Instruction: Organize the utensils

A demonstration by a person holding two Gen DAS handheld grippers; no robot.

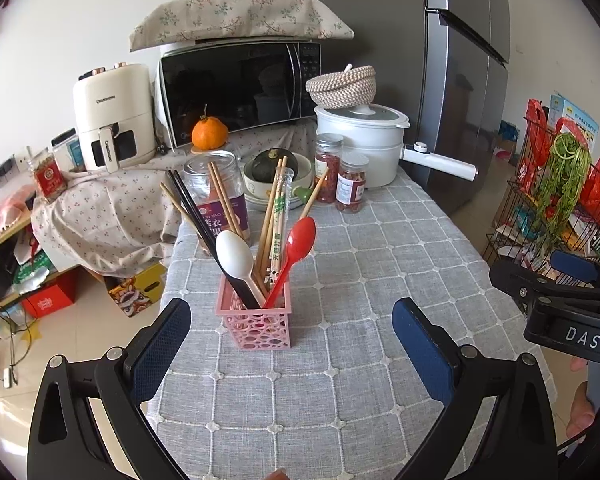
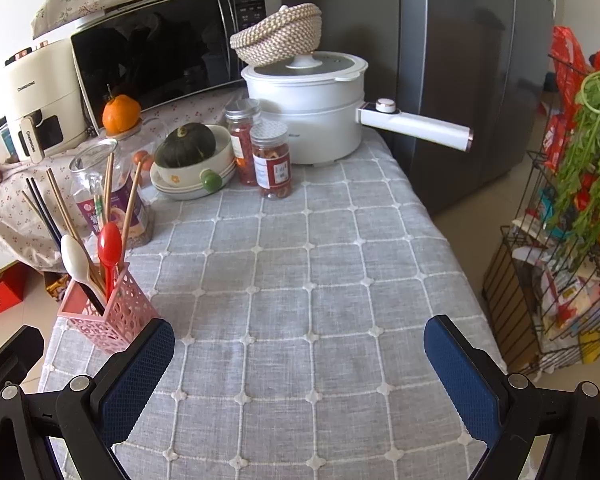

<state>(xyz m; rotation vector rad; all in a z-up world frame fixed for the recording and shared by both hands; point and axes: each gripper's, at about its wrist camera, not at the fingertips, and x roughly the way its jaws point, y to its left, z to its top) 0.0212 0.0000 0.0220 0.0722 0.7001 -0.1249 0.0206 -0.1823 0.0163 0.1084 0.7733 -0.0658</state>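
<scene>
A pink perforated holder (image 1: 260, 322) (image 2: 112, 314) stands on the grey checked tablecloth (image 1: 360, 280) near its left edge. In it stand a white spoon (image 1: 236, 258) (image 2: 74, 258), a red spoon (image 1: 298, 242) (image 2: 109, 246), black chopsticks (image 1: 198, 216), several wooden chopsticks (image 1: 270, 208) and a wrapped pair (image 1: 280, 220). My left gripper (image 1: 292, 344) is open just in front of the holder, nothing between its fingers. My right gripper (image 2: 300, 364) is open over bare cloth, right of the holder. The right tool's body (image 1: 572, 320) shows at the left wrist view's right edge.
At the table's far end stand a glass jar (image 1: 216, 184), a bowl with a dark squash (image 1: 278, 168), two red-filled jars (image 2: 266, 152) and a white pot with a long handle (image 2: 416, 126). Microwave (image 1: 240, 88) and air fryer (image 1: 112, 116) behind. A wire rack (image 2: 560, 260) stands to the right.
</scene>
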